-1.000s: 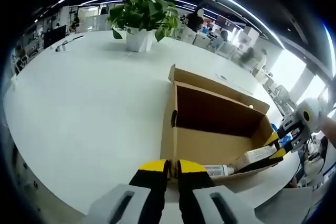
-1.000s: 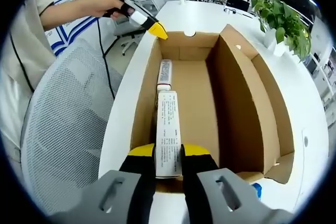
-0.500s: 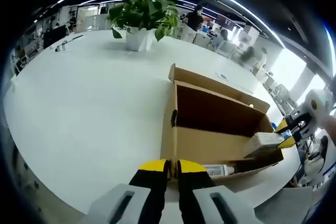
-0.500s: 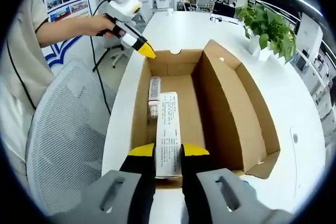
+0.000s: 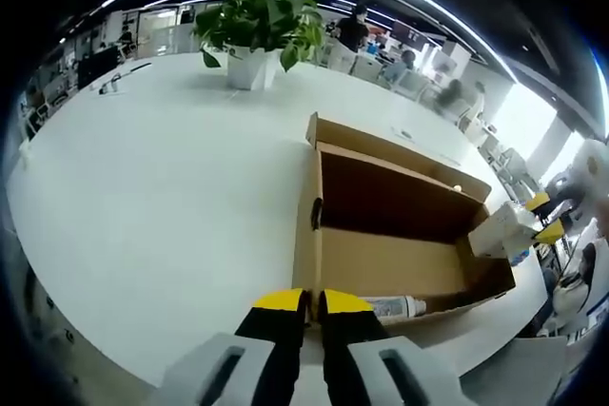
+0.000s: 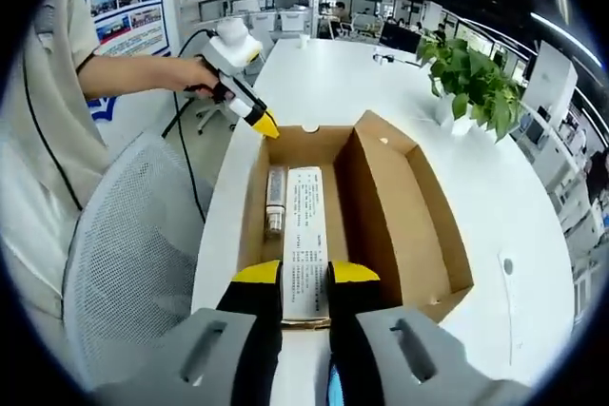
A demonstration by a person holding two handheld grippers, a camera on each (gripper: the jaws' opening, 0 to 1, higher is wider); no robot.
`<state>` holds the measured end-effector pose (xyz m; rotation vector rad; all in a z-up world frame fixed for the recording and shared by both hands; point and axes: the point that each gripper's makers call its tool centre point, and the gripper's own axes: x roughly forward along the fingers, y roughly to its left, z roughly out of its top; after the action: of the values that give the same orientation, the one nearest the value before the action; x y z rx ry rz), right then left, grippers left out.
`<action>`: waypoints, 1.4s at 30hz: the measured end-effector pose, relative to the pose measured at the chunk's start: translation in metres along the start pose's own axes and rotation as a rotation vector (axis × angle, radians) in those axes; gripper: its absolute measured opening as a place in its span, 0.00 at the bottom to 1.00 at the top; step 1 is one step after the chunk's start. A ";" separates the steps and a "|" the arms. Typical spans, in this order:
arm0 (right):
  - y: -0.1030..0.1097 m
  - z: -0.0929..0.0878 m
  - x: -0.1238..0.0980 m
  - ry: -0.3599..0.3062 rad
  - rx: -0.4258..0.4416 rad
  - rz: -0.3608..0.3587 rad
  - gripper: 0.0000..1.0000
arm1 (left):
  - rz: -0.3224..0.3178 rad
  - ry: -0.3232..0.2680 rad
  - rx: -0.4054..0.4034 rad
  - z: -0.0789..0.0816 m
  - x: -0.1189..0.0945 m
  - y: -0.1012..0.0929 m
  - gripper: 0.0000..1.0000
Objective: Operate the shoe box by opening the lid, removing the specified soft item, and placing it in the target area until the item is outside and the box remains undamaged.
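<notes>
Left gripper view: plant [image 5: 255, 30] in white pot far back on white table [image 5: 143, 187]. Shoe box [image 5: 400, 235] open mid-frame, lid folded up along the far side, cardboard brown inside. Left gripper [image 5: 304, 303] at bottom, yellow-tipped jaws pinched on the box's near end wall, wall edge between the tips. White tube [image 5: 394, 307] lying on the box floor just beyond the jaws, against the near long wall. At far right, right gripper [image 5: 550, 218] clamped on a white carton [image 5: 501, 231], carton raised over the box's right end, clear of the floor. Background office blurred, people too small to detail.

Right gripper view: person's arm and hand [image 6: 186, 73] at upper left, gripping the left gripper [image 6: 264, 126], its yellow tip touching the far end wall of the shoe box [image 6: 419, 225]. Mesh chair back [image 6: 133, 263] lower left, beside the table [image 6: 514, 187] edge. White tube [image 6: 276, 201] flat on the box floor along the left wall, cap end nearer the camera. White carton [image 6: 305, 240] running lengthwise from the jaws out over the box interior, printed text on top face. Right gripper [image 6: 305, 275] at bottom centre, jaws closed on the carton's near end, yellow tips pressed to both sides. Lid flap standing up along the box's right side. Plant [image 6: 471, 78] at upper right on the table.
</notes>
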<state>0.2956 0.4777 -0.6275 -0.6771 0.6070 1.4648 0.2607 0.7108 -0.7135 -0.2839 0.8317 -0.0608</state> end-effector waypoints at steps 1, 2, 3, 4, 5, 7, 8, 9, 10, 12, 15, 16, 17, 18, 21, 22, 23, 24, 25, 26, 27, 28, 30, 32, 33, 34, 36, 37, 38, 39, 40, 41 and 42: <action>0.000 0.000 -0.001 -0.001 -0.001 -0.002 0.15 | 0.000 0.001 0.001 0.000 0.000 0.000 0.05; -0.001 0.002 -0.006 -0.004 -0.008 -0.006 0.15 | 0.000 0.004 0.006 0.000 0.000 -0.001 0.05; -0.001 0.003 -0.008 -0.007 -0.012 -0.010 0.15 | -0.001 0.004 0.006 -0.001 0.000 -0.001 0.05; -0.002 0.003 -0.010 -0.008 -0.015 -0.015 0.15 | -0.002 0.005 0.008 -0.001 0.000 0.000 0.05; -0.003 0.004 -0.013 -0.010 -0.019 -0.018 0.15 | -0.003 0.004 0.005 -0.001 0.000 0.000 0.05; -0.003 0.005 -0.017 -0.014 -0.024 -0.022 0.15 | -0.004 0.006 0.003 -0.001 -0.001 -0.001 0.05; -0.004 0.005 -0.020 -0.014 -0.025 -0.025 0.15 | -0.004 0.006 0.002 -0.002 -0.001 -0.002 0.05; -0.005 0.005 -0.023 -0.018 -0.031 -0.030 0.15 | -0.004 0.007 0.000 -0.002 -0.002 -0.002 0.05; -0.005 0.005 -0.025 -0.020 -0.033 -0.034 0.15 | -0.004 0.008 -0.002 -0.002 -0.002 -0.003 0.05; -0.007 0.006 -0.031 -0.029 -0.027 -0.043 0.15 | -0.004 0.013 0.000 -0.002 -0.003 -0.004 0.05; -0.011 0.006 -0.042 -0.039 -0.026 -0.056 0.15 | 0.001 0.024 0.023 -0.003 -0.004 -0.006 0.05; -0.012 0.006 -0.045 -0.042 -0.026 -0.061 0.15 | 0.002 0.027 0.028 -0.004 -0.004 -0.007 0.05; -0.013 0.005 -0.048 -0.044 -0.025 -0.064 0.15 | 0.003 0.030 0.033 -0.004 -0.004 -0.007 0.05; -0.014 0.005 -0.053 -0.049 -0.019 -0.066 0.15 | 0.005 0.033 0.037 -0.004 -0.004 -0.007 0.05; -0.016 0.002 -0.061 -0.053 -0.016 -0.072 0.15 | 0.008 0.043 0.044 -0.004 -0.005 -0.008 0.05; -0.017 0.000 -0.063 -0.050 -0.018 -0.074 0.15 | 0.009 0.047 0.046 -0.004 -0.005 -0.008 0.05; -0.018 -0.002 -0.066 -0.048 -0.020 -0.078 0.15 | 0.010 0.052 0.050 -0.004 -0.005 -0.008 0.05; -0.019 -0.004 -0.069 -0.047 -0.020 -0.080 0.15 | 0.011 0.055 0.053 -0.004 -0.005 -0.008 0.05; -0.019 -0.005 -0.071 -0.047 -0.018 -0.082 0.15 | 0.012 0.057 0.055 -0.004 -0.005 -0.008 0.05; -0.021 -0.007 -0.075 -0.046 -0.015 -0.087 0.15 | 0.012 0.060 0.060 -0.004 -0.005 -0.008 0.05; -0.022 -0.008 -0.077 -0.045 -0.017 -0.089 0.15 | 0.012 0.061 0.061 -0.004 -0.005 -0.008 0.05; -0.023 -0.010 -0.080 -0.042 -0.016 -0.095 0.15 | 0.012 0.063 0.062 -0.004 -0.005 -0.008 0.05; -0.025 -0.012 -0.085 -0.040 -0.015 -0.100 0.15 | 0.010 0.067 0.060 -0.004 -0.005 -0.008 0.05; -0.028 -0.014 -0.089 -0.038 -0.015 -0.107 0.15 | 0.009 0.071 0.058 -0.004 -0.005 -0.008 0.05; -0.029 -0.015 -0.091 -0.038 -0.016 -0.109 0.15 | 0.008 0.073 0.059 -0.005 -0.005 -0.008 0.05; -0.030 -0.015 -0.094 -0.039 -0.016 -0.112 0.15 | 0.007 0.075 0.061 -0.005 -0.005 -0.008 0.05; -0.033 -0.017 -0.098 -0.039 -0.016 -0.118 0.15 | 0.007 0.077 0.063 -0.005 -0.006 -0.008 0.05; -0.034 -0.017 -0.100 -0.038 -0.015 -0.121 0.15 | 0.006 0.078 0.063 -0.005 -0.006 -0.008 0.05; -0.036 -0.019 -0.103 -0.035 -0.015 -0.126 0.15 | 0.006 0.078 0.062 -0.005 -0.006 -0.008 0.05; -0.037 -0.020 -0.105 -0.033 -0.016 -0.130 0.15 | 0.006 0.078 0.063 -0.005 -0.006 -0.008 0.05; -0.039 -0.021 -0.107 -0.031 -0.017 -0.133 0.15 | 0.005 0.079 0.061 -0.005 -0.006 -0.008 0.05; -0.039 -0.022 -0.107 -0.029 -0.017 -0.135 0.15 | 0.005 0.079 0.061 -0.005 -0.006 -0.008 0.05; -0.042 -0.025 -0.111 -0.025 -0.017 -0.140 0.15 | 0.005 0.079 0.061 -0.005 -0.006 -0.008 0.05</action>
<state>0.3357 0.3847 -0.5615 -0.7004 0.5181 1.3477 0.2538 0.7032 -0.7105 -0.2227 0.9076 -0.0928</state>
